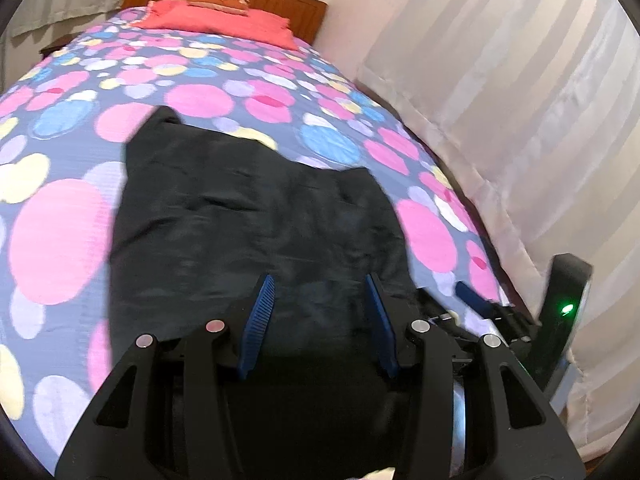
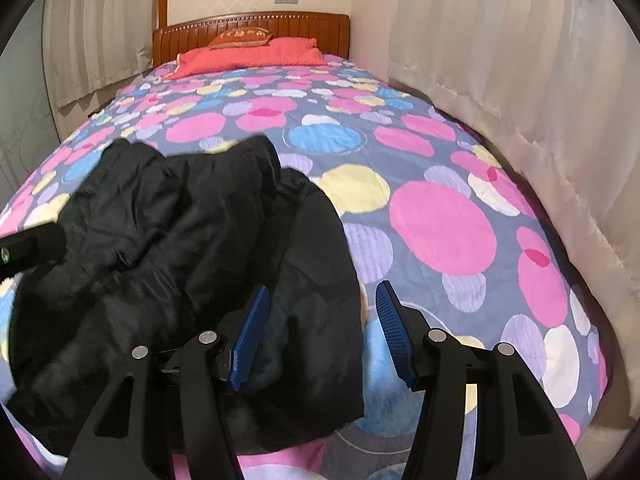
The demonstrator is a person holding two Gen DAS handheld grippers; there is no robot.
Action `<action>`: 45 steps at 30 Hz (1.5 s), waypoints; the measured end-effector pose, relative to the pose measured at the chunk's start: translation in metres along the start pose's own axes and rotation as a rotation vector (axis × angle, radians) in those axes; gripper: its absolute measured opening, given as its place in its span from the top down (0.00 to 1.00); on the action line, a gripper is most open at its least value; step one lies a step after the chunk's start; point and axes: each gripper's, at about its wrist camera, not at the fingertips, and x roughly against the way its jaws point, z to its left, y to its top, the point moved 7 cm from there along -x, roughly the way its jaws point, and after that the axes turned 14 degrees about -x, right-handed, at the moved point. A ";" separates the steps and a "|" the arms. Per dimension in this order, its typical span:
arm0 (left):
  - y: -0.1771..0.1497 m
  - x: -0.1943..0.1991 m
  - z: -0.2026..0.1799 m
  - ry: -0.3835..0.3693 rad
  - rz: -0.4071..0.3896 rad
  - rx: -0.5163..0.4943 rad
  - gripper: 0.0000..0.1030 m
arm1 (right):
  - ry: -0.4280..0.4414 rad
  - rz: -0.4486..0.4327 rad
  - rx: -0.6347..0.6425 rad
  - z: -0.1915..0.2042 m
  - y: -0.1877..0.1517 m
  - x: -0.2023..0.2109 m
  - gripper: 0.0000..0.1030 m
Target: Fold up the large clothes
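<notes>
A large black garment (image 1: 256, 240) lies rumpled on the bed near its foot; it also shows in the right wrist view (image 2: 192, 264), bunched on the left half. My left gripper (image 1: 320, 280) is open, its blue fingers hovering over the garment's near part with nothing between them. My right gripper (image 2: 322, 292) is open and empty over the garment's right edge; its left finger is above black cloth, its right finger above the bedspread. The right gripper also shows at the right edge of the left wrist view (image 1: 472, 296).
The bed has a spotted pink, blue and yellow bedspread (image 2: 440, 224). A red pillow (image 2: 256, 56) and a wooden headboard (image 2: 248, 28) are at the far end. Pale curtains (image 2: 540, 100) hang close along the right side of the bed.
</notes>
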 end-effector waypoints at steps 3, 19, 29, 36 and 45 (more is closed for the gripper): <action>-0.002 0.013 0.028 0.058 -0.027 0.016 0.49 | 0.033 -0.014 -0.018 0.010 0.011 0.007 0.45; -0.052 0.022 0.122 0.114 -0.032 0.155 0.34 | 0.159 0.175 -0.020 0.087 -0.014 -0.035 0.64; -0.033 0.023 0.103 0.066 -0.077 0.138 0.34 | 0.123 0.059 -0.018 0.055 0.024 -0.020 0.93; -0.031 -0.033 0.060 0.040 0.019 0.070 0.34 | 0.012 0.109 -0.004 0.010 0.010 -0.069 0.93; -0.043 -0.072 0.052 0.133 0.085 0.023 0.33 | 0.046 0.164 -0.012 0.002 -0.012 -0.107 0.92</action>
